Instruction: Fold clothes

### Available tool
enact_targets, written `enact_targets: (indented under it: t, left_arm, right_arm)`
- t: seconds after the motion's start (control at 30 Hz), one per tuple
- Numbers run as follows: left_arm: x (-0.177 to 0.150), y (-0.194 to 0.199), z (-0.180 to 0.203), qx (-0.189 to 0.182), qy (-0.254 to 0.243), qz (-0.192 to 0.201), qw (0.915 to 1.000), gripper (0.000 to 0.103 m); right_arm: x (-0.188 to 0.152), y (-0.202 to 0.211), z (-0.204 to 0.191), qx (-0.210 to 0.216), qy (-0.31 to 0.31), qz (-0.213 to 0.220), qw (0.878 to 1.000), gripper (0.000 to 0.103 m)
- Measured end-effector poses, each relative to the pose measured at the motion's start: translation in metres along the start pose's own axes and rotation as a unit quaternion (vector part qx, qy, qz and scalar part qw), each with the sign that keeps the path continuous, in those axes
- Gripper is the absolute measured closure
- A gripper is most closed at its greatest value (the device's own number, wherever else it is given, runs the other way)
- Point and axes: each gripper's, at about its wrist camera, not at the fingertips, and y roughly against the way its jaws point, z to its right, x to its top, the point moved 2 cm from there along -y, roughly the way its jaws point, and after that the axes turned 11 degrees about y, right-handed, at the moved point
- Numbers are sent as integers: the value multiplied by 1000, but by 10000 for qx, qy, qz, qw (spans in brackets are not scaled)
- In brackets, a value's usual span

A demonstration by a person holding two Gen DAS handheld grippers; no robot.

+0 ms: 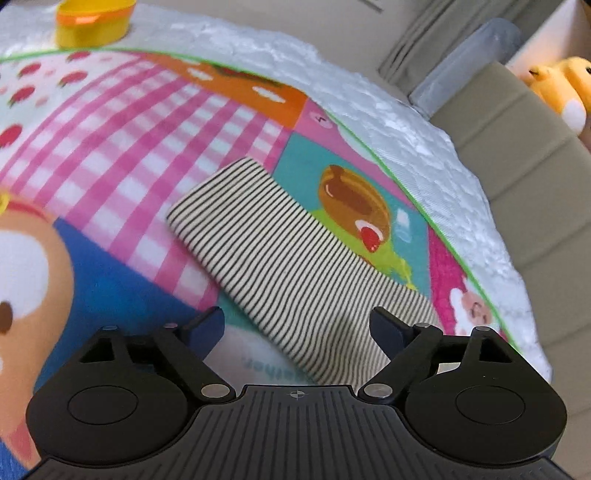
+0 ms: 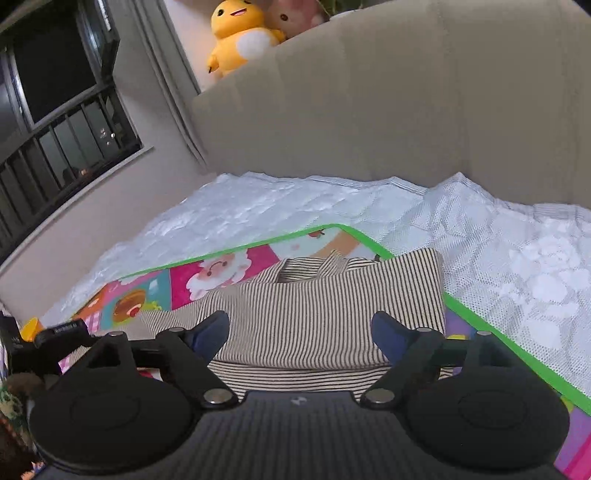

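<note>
One striped shirt (image 2: 332,306) lies on the cartoon play mat (image 1: 147,147), near the mat's green-edged corner by the sofa back (image 2: 369,110), and part of it reaches over the green border onto the white bed cover (image 2: 517,258). The body looks doubled over once: an upper layer sits on a lower one, with the collar toward the sofa. One sleeve (image 1: 280,251) stretches out flat and straight from the body across the mat, so the fold appears only partly done; my guess is that this sleeve must be brought in and the bundle halved again.

The left gripper (image 1: 297,326) hangs over the near end of that sleeve with its jaws spread wide and nothing pinched. The right gripper (image 2: 299,332) hovers above the shirt's body, jaws likewise wide apart, pads clear of the cloth.

Counted: one shirt, one mat, two grippers, one yellow tub (image 1: 92,22) at the mat's far edge, and two plush toys (image 2: 240,33) above the sofa back.
</note>
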Motion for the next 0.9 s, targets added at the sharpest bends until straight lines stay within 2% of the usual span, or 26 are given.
enact_targets:
  t: [0.07, 0.13, 0.2, 0.23, 0.27, 0.33, 0.43, 0.6, 0.73, 0.9]
  left_arm:
    - [-4, 1, 5, 161, -333, 149, 9992, 20]
    - [-7, -1, 12, 404, -690, 337, 9962, 32]
    - [-6, -5, 20, 598, -970, 514, 9922, 61]
    - [-4, -6, 24, 617, -1069, 566, 9907, 70]
    - [-4, -6, 29, 594, -1163, 591, 9897, 89]
    - [-3, -4, 40, 540, -1348, 634, 9874, 93]
    - [-9, 14, 65, 302, -1871, 955, 9772, 94]
    - [-25, 59, 125, -511, -2649, 1282, 9543, 94]
    - [-48, 93, 173, -1221, -2953, 1195, 9400, 94]
    - [-78, 106, 219, -1741, -2961, 729, 9363, 94]
  right_arm:
    - [0, -1, 8, -16, -68, 36, 10000, 18]
    - [3, 1, 18, -90, -122, 110, 9998, 18]
    - [5, 2, 28, -124, -218, 201, 9995, 17]
    - [6, 2, 33, -155, -277, 218, 9993, 17]
    - [6, 2, 38, -187, -336, 232, 9990, 17]
    - [7, 2, 44, -174, -421, 246, 9987, 17]
    - [11, 3, 53, -161, -603, 308, 9976, 17]
    - [13, 6, 67, -273, -862, 348, 9953, 16]
    - [14, 10, 76, -458, -999, 367, 9933, 16]
    - [19, 21, 89, -729, -1107, 509, 9899, 14]
